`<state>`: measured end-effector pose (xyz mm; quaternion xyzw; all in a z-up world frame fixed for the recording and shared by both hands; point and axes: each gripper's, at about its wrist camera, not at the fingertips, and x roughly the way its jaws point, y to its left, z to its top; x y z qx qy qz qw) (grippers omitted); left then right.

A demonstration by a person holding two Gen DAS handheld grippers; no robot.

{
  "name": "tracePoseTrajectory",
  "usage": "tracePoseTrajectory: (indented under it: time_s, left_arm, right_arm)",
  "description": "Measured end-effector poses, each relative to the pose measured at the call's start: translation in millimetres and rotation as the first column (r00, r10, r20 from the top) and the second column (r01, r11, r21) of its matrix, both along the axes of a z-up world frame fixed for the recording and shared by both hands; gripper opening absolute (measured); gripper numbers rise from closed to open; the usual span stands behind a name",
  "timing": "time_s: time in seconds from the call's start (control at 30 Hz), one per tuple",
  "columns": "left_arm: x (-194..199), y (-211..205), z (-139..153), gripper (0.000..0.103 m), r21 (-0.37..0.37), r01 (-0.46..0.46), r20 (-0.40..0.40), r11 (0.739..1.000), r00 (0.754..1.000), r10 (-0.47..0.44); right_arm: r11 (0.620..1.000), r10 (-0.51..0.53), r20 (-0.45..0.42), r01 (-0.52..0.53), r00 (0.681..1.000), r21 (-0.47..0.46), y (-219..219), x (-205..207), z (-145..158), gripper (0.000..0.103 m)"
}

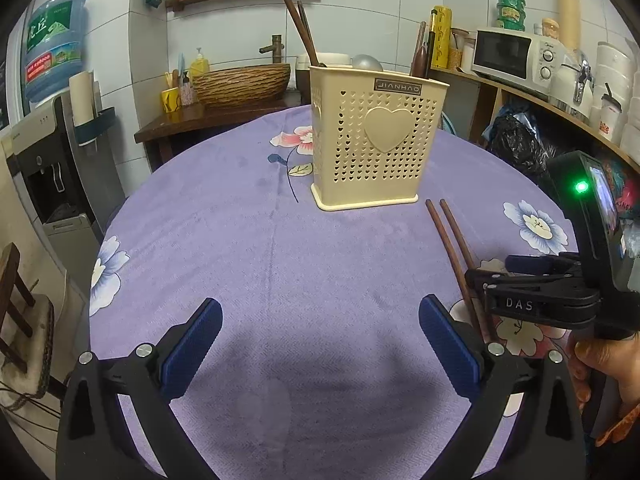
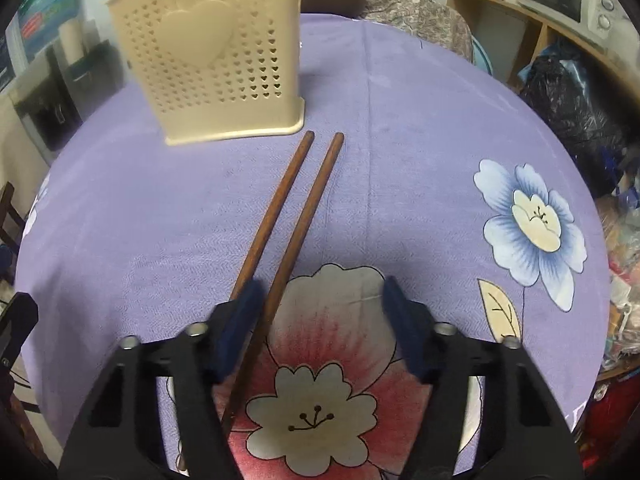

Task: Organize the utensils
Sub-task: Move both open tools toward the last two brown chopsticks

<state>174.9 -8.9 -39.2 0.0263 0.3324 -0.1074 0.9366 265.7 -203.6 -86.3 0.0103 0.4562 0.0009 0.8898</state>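
A pair of brown wooden chopsticks (image 2: 315, 196) lies on the purple flowered tablecloth (image 2: 400, 140), just in front of a cream perforated utensil holder (image 2: 208, 60) with a heart on its front. My right gripper (image 2: 322, 284) is low over their near ends, jaws apart: one stick runs between the pads beside the left pad, the other passes under the left finger. In the left wrist view the chopsticks (image 1: 445, 240) run toward the right gripper (image 1: 492, 276), held by a person's hand (image 1: 592, 360). The holder (image 1: 380, 140) contains chopsticks (image 1: 300, 32) and a spoon (image 1: 366, 62). My left gripper (image 1: 320, 304) is open and holds nothing.
A shelf at the right carries a microwave (image 1: 508, 54) and white containers, with a black bag (image 1: 516, 144) below. A wicker basin (image 1: 244, 84) sits behind the table, a water dispenser (image 1: 44, 160) stands at the left, and a wooden chair (image 1: 16, 300) is beside the table's left edge.
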Motion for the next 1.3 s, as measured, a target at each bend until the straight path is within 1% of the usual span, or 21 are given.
tracePoseTrajectory:
  time_s: [0.1,0.13,0.2,0.27,0.3,0.33,0.43,0.53,0.6,0.63,0.67,0.7,0.73,0.77,0.87,0.93,1.0,1.1,1.17,1.23,1.3]
  left_arm:
    - [0,0,0,0.098,-0.005,0.001,-0.003,1.000,1.000,-0.001]
    - [0,0,0,0.098,-0.009,0.003,-0.004,1.000,1.000,-0.003]
    - [0,0,0,0.098,-0.014,0.006,-0.006,1.000,1.000,-0.006]
    - [-1,-1,-1,0.098,-0.018,0.010,-0.012,1.000,1.000,-0.010]
    - [-1,-1,-1,0.098,-0.021,0.012,-0.015,1.000,1.000,-0.012]
    - [-1,-1,-2,0.098,-0.025,0.015,-0.017,1.000,1.000,-0.015]
    - [0,-1,-4,0.098,-0.041,0.022,-0.030,0.999,0.999,-0.023]
    - [2,-4,-6,0.098,-0.053,0.028,-0.043,0.998,0.999,-0.030]
    - [2,-7,-6,0.097,-0.062,0.027,-0.046,0.998,0.998,-0.030]
    - [2,-9,-5,0.097,-0.068,0.031,-0.044,0.997,0.998,-0.034]
    - [2,-10,-4,0.097,-0.069,0.035,-0.041,0.997,0.998,-0.038]
    - [1,-12,-4,0.097,-0.065,0.038,-0.041,0.997,0.998,-0.041]
    - [1,-14,-4,0.098,-0.060,0.041,-0.041,0.997,0.998,-0.043]
    - [1,-15,-4,0.097,-0.057,0.042,-0.041,0.998,0.998,-0.044]
    - [0,-16,-4,0.097,-0.060,0.046,-0.043,0.997,0.998,-0.049]
    - [1,-16,-5,0.097,-0.059,0.045,-0.045,0.997,0.998,-0.047]
    - [2,-15,-6,0.098,-0.061,0.042,-0.049,0.997,0.998,-0.045]
    - [2,-13,-7,0.097,-0.064,0.038,-0.054,0.997,0.998,-0.041]
    - [2,-13,-7,0.097,-0.066,0.038,-0.054,0.997,0.998,-0.042]
    - [1,-14,-7,0.097,-0.065,0.041,-0.054,0.997,0.998,-0.045]
    - [1,-17,-7,0.097,-0.062,0.049,-0.056,0.997,0.997,-0.052]
  right_arm:
    - [1.000,0.023,0.006,-0.023,1.000,0.005,-2,-1,2,0.035]
    - [1.000,0.028,0.007,-0.028,1.000,0.002,-3,-1,2,0.026]
    - [0.999,0.045,0.009,-0.045,0.999,0.013,-10,-5,3,0.019]
    - [0.999,0.041,0.020,-0.040,0.999,-0.026,-16,-15,6,0.011]
    - [0.998,0.039,0.025,-0.037,0.999,-0.052,-20,-19,7,0.010]
    - [0.998,0.042,0.037,-0.041,0.998,-0.043,-28,-25,8,0.009]
    - [0.999,0.036,0.009,-0.036,0.999,-0.041,-51,-39,4,0.006]
    - [0.997,-0.009,0.023,0.007,1.000,0.083,-86,-49,0,0.006]
    - [0.992,-0.078,0.032,0.074,0.996,0.106,-99,-50,0,0.010]
    - [0.987,-0.095,0.033,0.090,0.995,0.131,-102,-52,-2,0.023]
    - [0.978,-0.107,0.033,0.099,0.994,0.185,-105,-51,-3,0.030]
    - [0.968,-0.117,0.031,0.107,0.993,0.229,-107,-51,-2,0.044]
    - [0.961,-0.127,0.026,0.117,0.992,0.249,-106,-50,-1,0.053]
    - [0.963,-0.130,0.029,0.120,0.991,0.241,-101,-49,1,0.054]
    - [0.982,-0.100,0.025,0.095,0.995,0.162,-73,-48,5,0.058]
    - [0.997,-0.052,0.006,0.052,0.999,0.051,-45,-50,6,0.078]
    - [0.998,-0.022,0.009,0.023,1.000,-0.058,-19,-59,4,0.081]
    - [0.981,0.015,-0.017,-0.018,1.000,-0.194,8,-65,-2,0.086]
    - [0.973,0.018,-0.019,-0.021,1.000,-0.230,10,-71,-3,0.090]
    - [0.973,0.020,-0.044,-0.029,0.999,-0.227,2,-80,-2,0.090]
    - [0.964,0.028,-0.082,-0.048,0.996,-0.260,-10,-89,0,0.091]
